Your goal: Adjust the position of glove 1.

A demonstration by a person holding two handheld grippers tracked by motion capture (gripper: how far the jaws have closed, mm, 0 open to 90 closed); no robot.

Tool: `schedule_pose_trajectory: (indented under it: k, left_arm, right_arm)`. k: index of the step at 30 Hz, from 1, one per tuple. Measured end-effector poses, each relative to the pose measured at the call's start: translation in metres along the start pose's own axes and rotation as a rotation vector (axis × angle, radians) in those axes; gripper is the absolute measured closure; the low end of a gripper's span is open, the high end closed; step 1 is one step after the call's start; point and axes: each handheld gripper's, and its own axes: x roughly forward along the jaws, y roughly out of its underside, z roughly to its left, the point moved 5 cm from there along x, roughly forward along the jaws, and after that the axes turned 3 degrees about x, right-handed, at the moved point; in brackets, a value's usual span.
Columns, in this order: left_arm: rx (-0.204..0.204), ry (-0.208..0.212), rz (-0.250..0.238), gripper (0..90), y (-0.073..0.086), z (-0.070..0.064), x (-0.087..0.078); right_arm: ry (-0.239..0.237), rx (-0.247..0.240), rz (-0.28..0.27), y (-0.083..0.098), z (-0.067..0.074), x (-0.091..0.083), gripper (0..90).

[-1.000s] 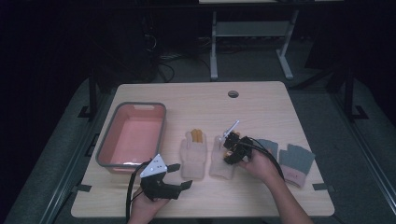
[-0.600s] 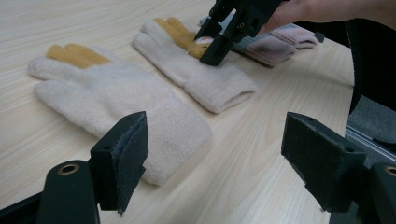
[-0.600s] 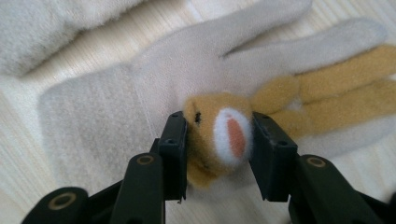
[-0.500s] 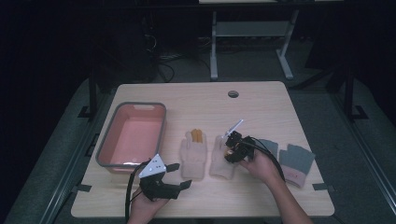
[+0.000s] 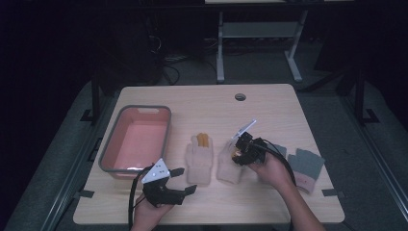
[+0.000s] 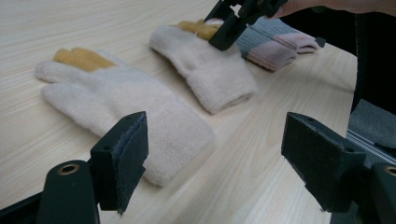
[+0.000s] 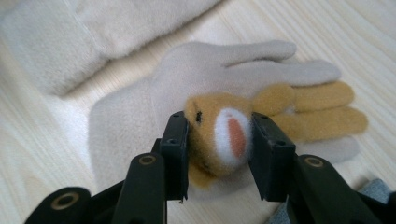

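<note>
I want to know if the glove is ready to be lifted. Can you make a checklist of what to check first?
1. Right gripper pinches the yellow animal face on the right cream glove: ok, both pads press it; the jaws have just been closing.
2. Whole glove gripped: not ok, just the face patch.
3. Left gripper free: ok, open, nothing between its jaws.
4. Left cream glove apart: ok, a gap shows between them.
5. Pink tub has room: ok.
6. Grey gloves out of the way: cannot tell, they lie close.
</note>
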Motion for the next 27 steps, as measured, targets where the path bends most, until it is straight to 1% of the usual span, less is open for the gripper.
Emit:
schedule_pose_trajectory:
  k: [1,5,7,10,12,14,15,16,18,20,22,25,27]
  left_arm:
    - [-0.001,0.0,0.001,22.7,0.0,0.0,0.0]
    - [-0.001,-0.003,-0.005,22.7,0.0,0.0,-0.001]
    - [0.005,-0.004,-0.002,22.7,0.0,0.0,-0.002]
    - [0.0,-0.004,-0.011,22.7,-0.001,0.001,-0.003]
    - [-0.006,-0.002,-0.012,22.7,-0.001,0.001,-0.004]
    - [-0.009,-0.005,-0.016,22.6,-0.001,0.001,-0.005]
    - [-0.002,-0.006,-0.016,22.6,-0.001,0.001,-0.005]
    - [-0.005,-0.005,-0.016,22.6,-0.001,0.001,-0.006]
    - [-0.005,-0.007,-0.017,22.6,-0.002,0.001,-0.007]
    - [-0.005,-0.008,-0.021,22.6,-0.002,0.001,-0.007]
    - [0.005,-0.009,-0.013,22.6,-0.002,0.001,-0.007]
    - [0.003,-0.013,-0.019,22.6,-0.002,0.001,-0.008]
    - [0.001,-0.014,-0.024,22.5,-0.002,0.001,-0.009]
  right_arm:
    - [0.005,-0.01,-0.002,0.0,-0.001,-0.001,60.9]
    - [0.003,0.0,-0.012,-0.002,0.0,-0.007,60.9]
    - [0.009,-0.012,-0.023,-0.003,0.001,-0.012,61.0]
    - [0.009,-0.019,-0.041,-0.007,0.003,-0.02,60.9]
    - [0.009,-0.025,-0.042,-0.01,0.006,-0.025,60.9]
    - [0.016,-0.042,-0.051,-0.014,0.01,-0.03,61.0]
    - [0.01,-0.047,-0.058,-0.017,0.012,-0.033,61.0]
    - [0.009,-0.066,-0.067,-0.019,0.013,-0.034,61.0]
    - [0.007,-0.073,-0.075,-0.024,0.019,-0.039,60.9]
    - [0.003,-0.101,-0.088,-0.03,0.024,-0.042,60.9]
    - [-0.002,-0.125,-0.092,-0.036,0.032,-0.043,60.9]
    - [-0.004,-0.171,-0.095,-0.045,0.041,-0.043,60.9]
    - [-0.016,-0.191,-0.103,-0.051,0.047,-0.041,60.8]
